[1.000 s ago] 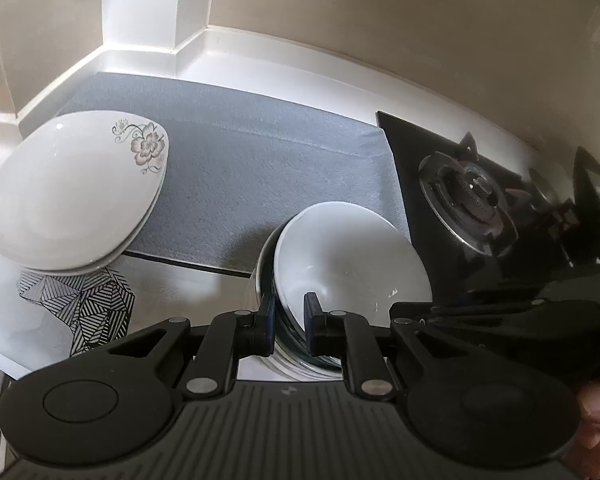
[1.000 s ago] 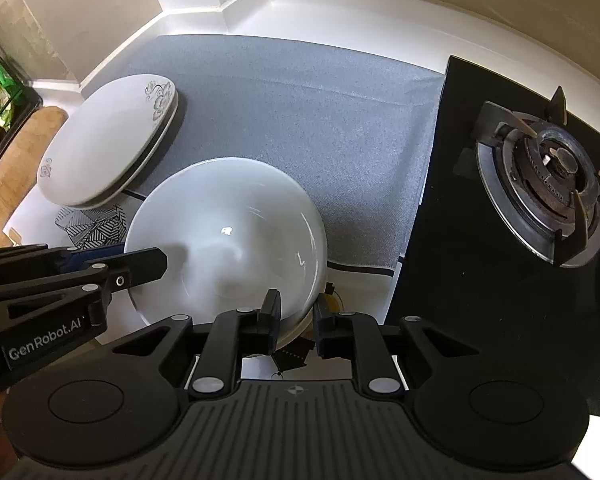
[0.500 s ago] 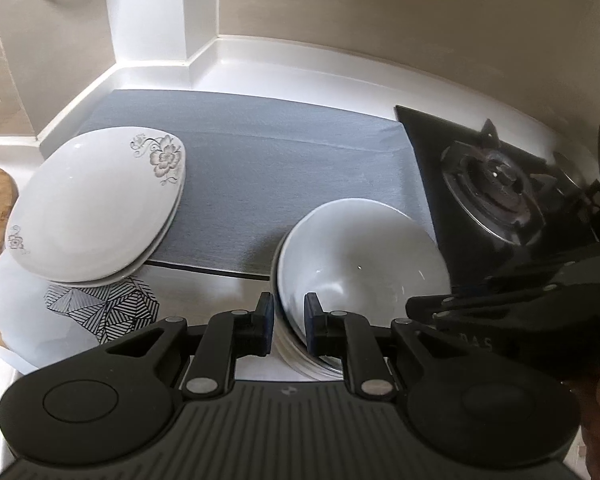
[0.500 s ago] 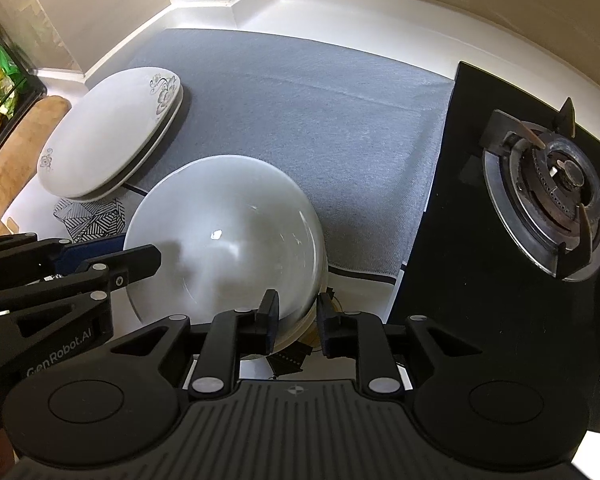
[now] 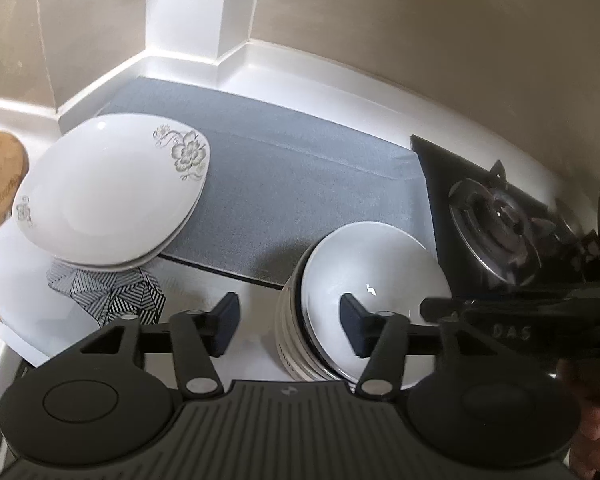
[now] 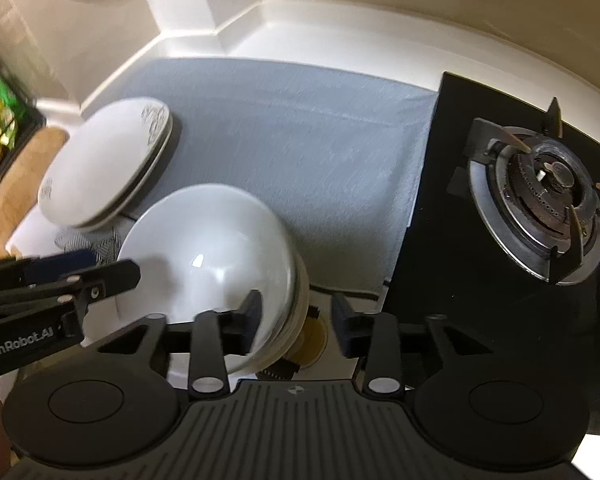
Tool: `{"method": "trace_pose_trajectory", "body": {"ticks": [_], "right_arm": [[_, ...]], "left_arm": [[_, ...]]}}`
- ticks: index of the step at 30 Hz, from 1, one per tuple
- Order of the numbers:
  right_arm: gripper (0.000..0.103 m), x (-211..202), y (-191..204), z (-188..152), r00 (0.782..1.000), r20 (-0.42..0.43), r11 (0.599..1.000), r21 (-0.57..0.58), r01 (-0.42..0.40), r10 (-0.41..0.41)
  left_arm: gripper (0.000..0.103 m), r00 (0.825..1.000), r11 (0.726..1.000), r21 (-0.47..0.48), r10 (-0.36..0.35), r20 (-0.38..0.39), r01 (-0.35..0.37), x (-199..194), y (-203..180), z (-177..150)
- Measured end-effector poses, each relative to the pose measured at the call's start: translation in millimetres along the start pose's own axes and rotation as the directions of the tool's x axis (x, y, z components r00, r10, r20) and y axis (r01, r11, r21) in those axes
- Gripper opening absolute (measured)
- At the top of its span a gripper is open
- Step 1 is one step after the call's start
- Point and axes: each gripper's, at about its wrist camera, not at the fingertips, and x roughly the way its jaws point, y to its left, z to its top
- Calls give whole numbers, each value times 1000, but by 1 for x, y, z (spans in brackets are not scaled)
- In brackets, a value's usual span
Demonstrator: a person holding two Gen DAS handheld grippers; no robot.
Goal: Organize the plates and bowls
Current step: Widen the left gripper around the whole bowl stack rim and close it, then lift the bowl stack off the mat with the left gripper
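Both grippers, left gripper (image 5: 288, 324) and right gripper (image 6: 296, 320), jaws just opening, spread off the bowl stack (image 5: 364, 300) near the counter's front edge (image 5: 256, 364); back straight out without nudging the rims.

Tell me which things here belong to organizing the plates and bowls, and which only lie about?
Belong to the job:
- stack of white bowls
- flowered plates
- left gripper, right gripper, both open

Only lying about:
- gas stove
- grey mat
- patterned paper

Stack of bowls (image 5: 364, 280) on desk (image 5: 204, 292) straddling left tool's (image 5: 290, 322) right finger. Plates (image 5: 108, 200) ahead-left, overlapping mat (image 5: 300, 192). Stove burner (image 5: 496, 232) ahead-right of bowls.
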Motion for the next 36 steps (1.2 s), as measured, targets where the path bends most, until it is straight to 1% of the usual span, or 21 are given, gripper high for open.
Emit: {"method": "trace_pose_trajectory", "body": {"ticks": [1,3,5,6,11,16,19,25,36], "right_arm": [[46,0,-3,0,1000,12,1000,14,-3,3],[54,1,-9,1,999,31,999,40,-10,9],[59,3,-14,2,999,40,998,58,-12,10],[59,5,-15,2,999,43,998,61,-15,12],[60,17,-19,5,999,25,996,74,-46,44],[60,31,-20,7,997,-24,994,78,-70,72],[60,38,-20,8,995,-44,994,71,-84,87],[60,48,-18,9,992,-88,995,60,-85,90],[59,54,-19,11,986,-102,989,73,-127,135]], "left_arm": [[66,1000,1000,-9,-3,-6,3,1,1,0],[69,1000,1000,-29,-12,-20,12,5,4,0],[74,999,998,-55,-19,-39,17,11,7,0],[77,999,998,-65,-20,-48,17,13,8,-1],[79,995,992,-115,-55,-88,45,24,13,0],[79,990,987,-154,-73,-117,54,35,16,0],[79,990,988,-147,-72,-125,54,38,16,0],[79,986,987,-148,-81,-148,59,45,14,-2],[79,980,984,-162,-101,-174,73,55,14,-1]]}}
